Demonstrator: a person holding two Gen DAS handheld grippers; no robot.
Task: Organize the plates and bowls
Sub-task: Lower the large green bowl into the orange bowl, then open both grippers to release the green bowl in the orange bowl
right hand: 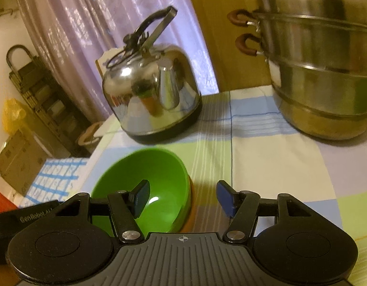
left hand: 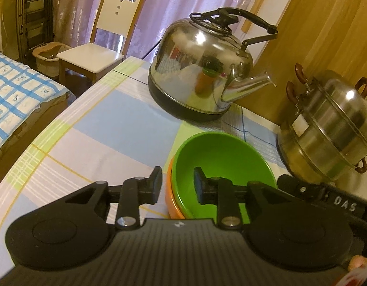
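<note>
So the worktop (left hand: 107,124) has a glossy checked cloth on it, pale blue, lilac and lime squares with thin yellow and white lines, smooth enough to catch a bit of glare. Behind it there's a sheer lilac curtain (left hand: 174,4) and a wooden panel. A shiny dome-shaped steel kettle (left hand: 197,71) with a black base and a black hoop handle sits toward the back, and off to the side is a brushed-steel stacked steamer pot (left hand: 326,128) with brown loop handles.

The smooth green plastic bowl (left hand: 221,164) is nested inside an orange bowl (left hand: 170,200), only a sliver of orange rim peeking out. The pair sits on the cloth in front of the kettle, near the front edge.

The left gripper (left hand: 177,183) has its black fingers a little apart, straddling the near rim of the nested bowls, one outside and one inside the green one; they don't look like they're pinching it. The right gripper (right hand: 183,196) is spread wider with blue-padded fingers, one over the green bowl's inside and the other out over the cloth, holding nothing.
</note>
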